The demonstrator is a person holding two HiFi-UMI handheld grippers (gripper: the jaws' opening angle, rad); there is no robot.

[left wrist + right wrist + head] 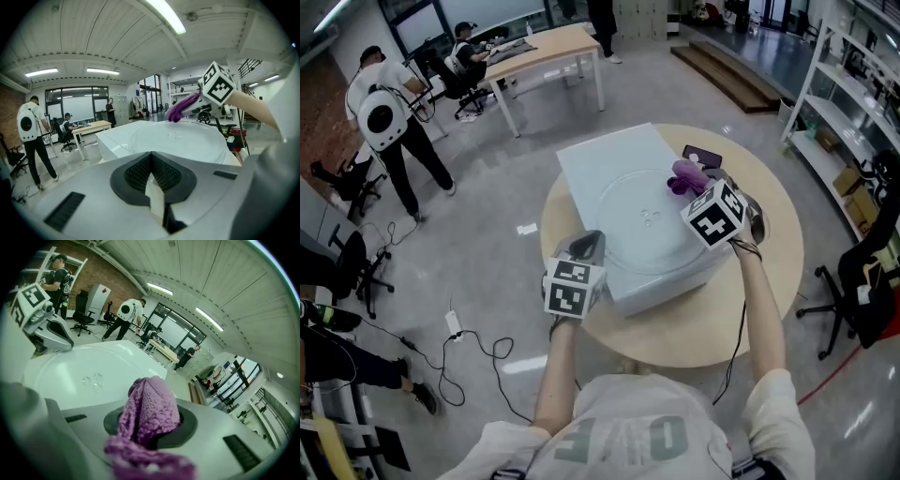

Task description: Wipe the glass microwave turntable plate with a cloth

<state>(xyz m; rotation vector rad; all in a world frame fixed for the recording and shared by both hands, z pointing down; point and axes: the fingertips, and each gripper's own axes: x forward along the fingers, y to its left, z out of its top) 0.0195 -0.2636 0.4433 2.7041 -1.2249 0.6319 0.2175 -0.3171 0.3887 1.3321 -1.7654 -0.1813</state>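
The clear glass turntable plate (647, 220) lies flat on a white box-shaped appliance (600, 159); it also shows ahead in the left gripper view (178, 140) and the right gripper view (84, 376). My right gripper (698, 185) hovers over the plate's far right edge, shut on a bunched purple cloth (685, 176) (150, 408) that hangs just above the glass. My left gripper (586, 247) sits at the plate's near left edge with its black pads (164, 176) closed together and nothing between them. Water drops mark the plate's centre.
The appliance rests on a round wooden table (750, 309). A dark phone-like object (701, 155) lies behind the cloth. An office chair (862, 281) and shelves (853, 103) stand to the right. People (389, 122), a desk (544, 52) and floor cables (469, 352) are at the left.
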